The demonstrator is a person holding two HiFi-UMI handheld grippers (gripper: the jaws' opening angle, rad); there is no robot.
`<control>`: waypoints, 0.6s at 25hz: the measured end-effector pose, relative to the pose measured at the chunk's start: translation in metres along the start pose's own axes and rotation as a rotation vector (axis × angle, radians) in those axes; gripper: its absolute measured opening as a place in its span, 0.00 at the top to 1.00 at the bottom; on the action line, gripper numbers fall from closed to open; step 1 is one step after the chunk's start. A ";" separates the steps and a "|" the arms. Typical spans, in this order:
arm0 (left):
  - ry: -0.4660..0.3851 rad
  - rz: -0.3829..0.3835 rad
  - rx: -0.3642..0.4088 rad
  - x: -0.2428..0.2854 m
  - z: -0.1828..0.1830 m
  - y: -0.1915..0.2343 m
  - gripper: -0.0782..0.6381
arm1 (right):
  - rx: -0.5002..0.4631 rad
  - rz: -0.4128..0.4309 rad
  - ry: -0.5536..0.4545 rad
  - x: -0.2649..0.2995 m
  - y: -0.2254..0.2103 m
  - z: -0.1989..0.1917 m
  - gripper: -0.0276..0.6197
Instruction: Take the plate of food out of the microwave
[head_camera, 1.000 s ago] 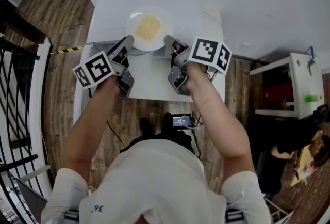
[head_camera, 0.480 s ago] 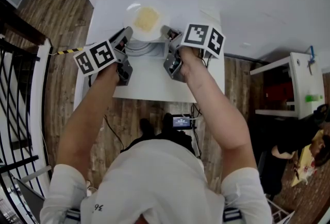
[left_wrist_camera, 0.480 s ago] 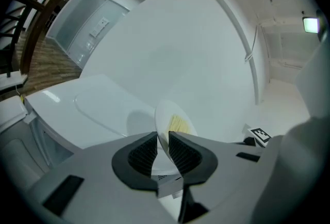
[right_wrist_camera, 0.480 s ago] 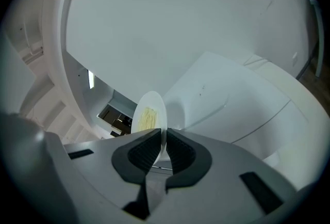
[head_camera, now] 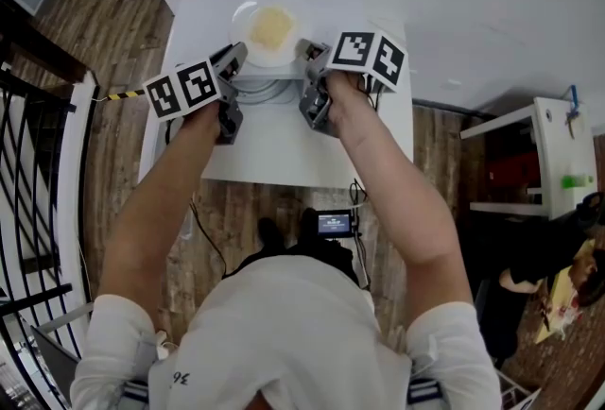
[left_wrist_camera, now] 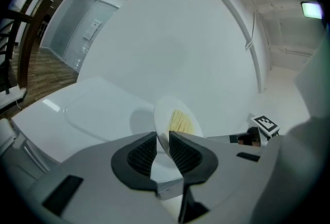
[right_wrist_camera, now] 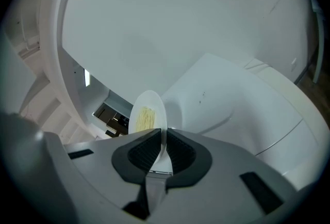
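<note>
While the plate (head_camera: 269, 32) of yellow food (head_camera: 271, 25) hangs level at the upper centre of the head view over the white top (head_camera: 284, 144), the left gripper (head_camera: 236, 55) clamps its left rim and the right gripper (head_camera: 305, 50) its right rim, equally near.

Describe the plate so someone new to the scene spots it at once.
Find the white surface in the middle of the head view. At its far end, the left gripper and right gripper pinch a round white plate by opposite rims. It alone carries a patch of yellow food.
</note>
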State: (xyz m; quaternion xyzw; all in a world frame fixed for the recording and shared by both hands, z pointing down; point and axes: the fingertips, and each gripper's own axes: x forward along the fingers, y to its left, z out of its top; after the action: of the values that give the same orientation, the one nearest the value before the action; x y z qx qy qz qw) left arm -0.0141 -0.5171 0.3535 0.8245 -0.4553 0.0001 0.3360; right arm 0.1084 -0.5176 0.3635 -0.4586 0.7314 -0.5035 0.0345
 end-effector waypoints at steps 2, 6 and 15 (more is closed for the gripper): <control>0.012 0.004 0.003 0.004 0.000 0.003 0.81 | 0.003 -0.009 0.002 0.005 -0.002 0.002 0.91; 0.030 0.013 0.005 0.009 0.001 0.005 0.81 | 0.006 -0.029 0.000 0.011 -0.008 0.004 0.91; 0.088 0.064 0.027 0.013 -0.001 0.004 0.81 | -0.034 -0.089 0.004 0.012 -0.012 0.007 0.91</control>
State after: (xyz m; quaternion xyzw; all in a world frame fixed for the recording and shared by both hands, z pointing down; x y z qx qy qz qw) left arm -0.0092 -0.5275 0.3598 0.8131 -0.4663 0.0531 0.3443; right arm 0.1127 -0.5323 0.3741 -0.4902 0.7188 -0.4929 0.0027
